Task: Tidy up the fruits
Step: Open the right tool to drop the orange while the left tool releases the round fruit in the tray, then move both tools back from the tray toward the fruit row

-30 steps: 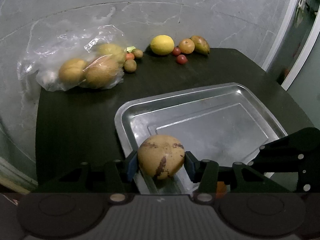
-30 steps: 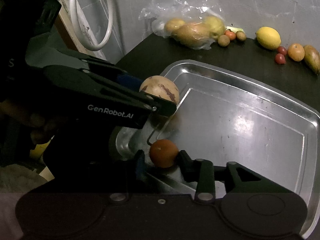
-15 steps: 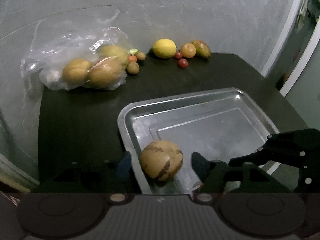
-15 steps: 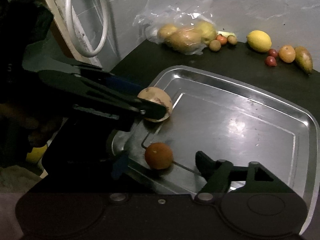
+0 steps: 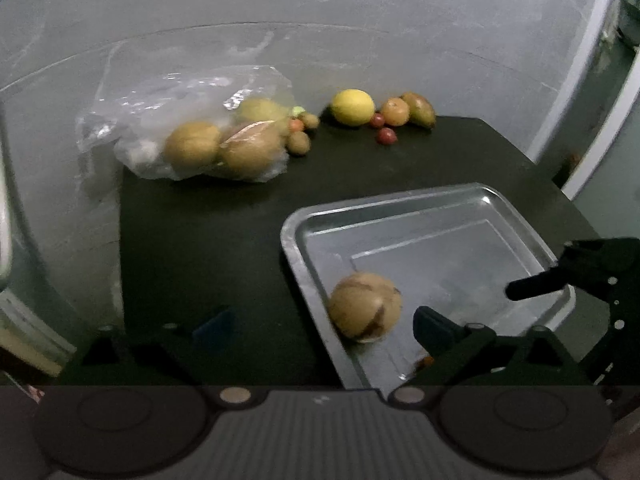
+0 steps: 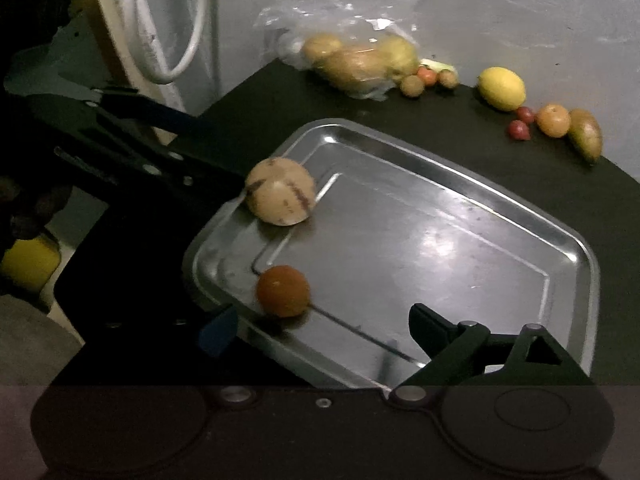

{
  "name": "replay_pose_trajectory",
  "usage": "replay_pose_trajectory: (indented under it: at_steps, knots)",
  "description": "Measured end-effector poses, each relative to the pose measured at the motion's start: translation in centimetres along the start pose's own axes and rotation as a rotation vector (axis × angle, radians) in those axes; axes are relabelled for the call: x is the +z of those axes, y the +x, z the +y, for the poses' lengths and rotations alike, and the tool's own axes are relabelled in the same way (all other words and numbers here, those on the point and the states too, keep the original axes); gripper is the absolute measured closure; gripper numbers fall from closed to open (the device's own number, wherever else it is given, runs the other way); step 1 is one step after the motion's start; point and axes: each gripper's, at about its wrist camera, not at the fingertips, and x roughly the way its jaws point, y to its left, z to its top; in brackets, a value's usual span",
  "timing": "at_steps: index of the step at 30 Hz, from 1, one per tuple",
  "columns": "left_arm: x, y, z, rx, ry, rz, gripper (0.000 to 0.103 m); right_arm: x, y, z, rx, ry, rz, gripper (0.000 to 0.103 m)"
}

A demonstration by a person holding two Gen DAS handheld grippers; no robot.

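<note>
Closest in, the right gripper (image 6: pixel 320 330) has its fingers spread wide with nothing in them. The small orange fruit (image 6: pixel 283 291) sits in the gap between them, nearer the blue-tipped one, resting in the near corner of the metal tray (image 6: pixel 520 216).

The left gripper (image 5: pixel 320 326) is spread wide too and holding nothing. The tan blotchy fruit (image 5: pixel 365 307) lies just inside the tray's (image 5: pixel 400 200) rim, off toward that gripper's right finger and ahead of it, not touching either one. From the right wrist view the same tan fruit (image 6: pixel 280 191) leans on the tray's left edge, well apart from the orange one.

Further back on the dark table (image 5: pixel 208 232) there's a clear plastic bag (image 5: pixel 192 136) with a few yellowish fruits, then a couple of small brown ones (image 5: pixel 299 142), a lemon (image 5: pixel 353 107), two little red fruits (image 5: pixel 386 135), an orange (image 5: pixel 395 111) and a pear-shaped fruit (image 5: pixel 419 109) along the wall.
</note>
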Motion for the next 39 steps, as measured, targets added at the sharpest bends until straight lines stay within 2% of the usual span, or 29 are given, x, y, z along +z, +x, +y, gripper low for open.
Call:
replay_pose_trajectory:
  at_steps: [10, 17, 26, 31, 39]
  knots:
    - [2.3, 0.7, 0.5, 0.007, -0.048, -0.027, 0.001, 0.4, -0.1, -2.9, -0.143, 0.114, -0.041, 0.002]
    - [4.3, 1.9, -0.3, 0.018, -0.021, -0.067, 0.001, 0.8, -0.2, -4.9, -0.202, 0.185, -0.102, 0.001]
    - [7.1, 3.5, -1.5, 0.02, 0.071, -0.111, 0.001, 1.7, 0.4, -6.8, -0.269, 0.167, -0.191, 0.001]
    - [8.8, 5.1, -2.3, 0.021, 0.109, -0.124, 0.001, 2.0, 0.9, -7.7, -0.294, 0.128, -0.21, 0.001]
    - [11.3, 8.7, -4.0, 0.113, 0.274, -0.082, 0.001, 3.2, 2.1, -10.6, -0.3, 0.099, -0.235, 0.001]
